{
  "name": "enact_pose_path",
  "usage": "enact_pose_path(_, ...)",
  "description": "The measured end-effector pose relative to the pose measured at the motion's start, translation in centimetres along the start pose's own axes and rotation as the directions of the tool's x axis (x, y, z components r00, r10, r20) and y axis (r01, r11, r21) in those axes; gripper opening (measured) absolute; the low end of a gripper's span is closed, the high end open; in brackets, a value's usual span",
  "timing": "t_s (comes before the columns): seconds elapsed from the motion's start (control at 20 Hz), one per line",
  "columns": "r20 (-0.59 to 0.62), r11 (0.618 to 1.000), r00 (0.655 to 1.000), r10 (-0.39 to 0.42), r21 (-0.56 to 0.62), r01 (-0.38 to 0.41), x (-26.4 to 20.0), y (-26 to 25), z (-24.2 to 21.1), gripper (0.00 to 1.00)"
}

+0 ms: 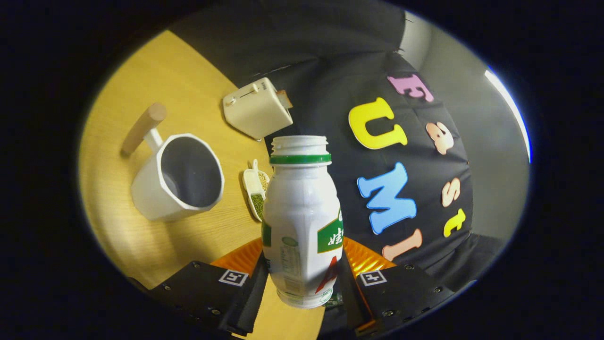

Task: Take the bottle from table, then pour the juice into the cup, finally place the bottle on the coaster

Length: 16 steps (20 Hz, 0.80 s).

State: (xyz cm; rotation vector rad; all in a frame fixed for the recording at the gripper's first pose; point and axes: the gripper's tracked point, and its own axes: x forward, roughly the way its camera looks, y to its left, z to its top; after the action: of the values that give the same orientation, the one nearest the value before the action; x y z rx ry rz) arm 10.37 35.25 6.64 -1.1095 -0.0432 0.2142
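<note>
Currently, gripper: the gripper (302, 278) has both fingers pressed against the lower sides of the white plastic bottle (302, 222), one on each flank; jaws clenched on it.
Bottle: white plastic juice bottle with a green ring at the neck and green-and-red label patches; cap off, threaded mouth open and pointing away from the fingers. It is held between the fingers, lifted clear of the table; its base sits just above the gap between them.
Tilt: table and booth wall appear rotated in the gripper view, so the bottle is tipped off vertical relative to the table; exact angle cannot be told.
Cup: white faceted ceramic cup (179, 177) with a pale wooden peg-like handle (143, 128), standing on the table beyond the left finger, open mouth showing a grey inside. Contents cannot be told. Apart from the bottle.
Scoop: small white scoop (255, 189) holding greenish and pale grains, lying on the table between cup and bottle, partly hidden behind the bottle.
Toaster: cream-white toaster (257, 108) with a side lever and a slice of bread in its slot, beyond the bottle's mouth, near the wall.
Table: light wooden tabletop (188, 75) under cup, scoop and toaster.
</note>
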Motion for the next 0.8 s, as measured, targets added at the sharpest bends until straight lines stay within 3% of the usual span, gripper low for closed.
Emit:
enact_pose_path(0.15,0.005,0.978,1.0,-0.022,0.206,0.02,-0.4,-0.5,-1.2,0.71)
enact_pose_path(0.25,0.003,0.944,0.999,-0.036,0.329,0.033,-0.7,-1.1,-2.1,0.71)
enact_pose_path(0.5,0.038,0.775,0.999,-0.035,0.632,0.003,-0.9,-2.6,-2.6,0.71)
enact_pose_path(0.8,0.05,0.623,0.998,-0.026,0.782,-0.023,-0.3,-4.0,-4.0,0.71)
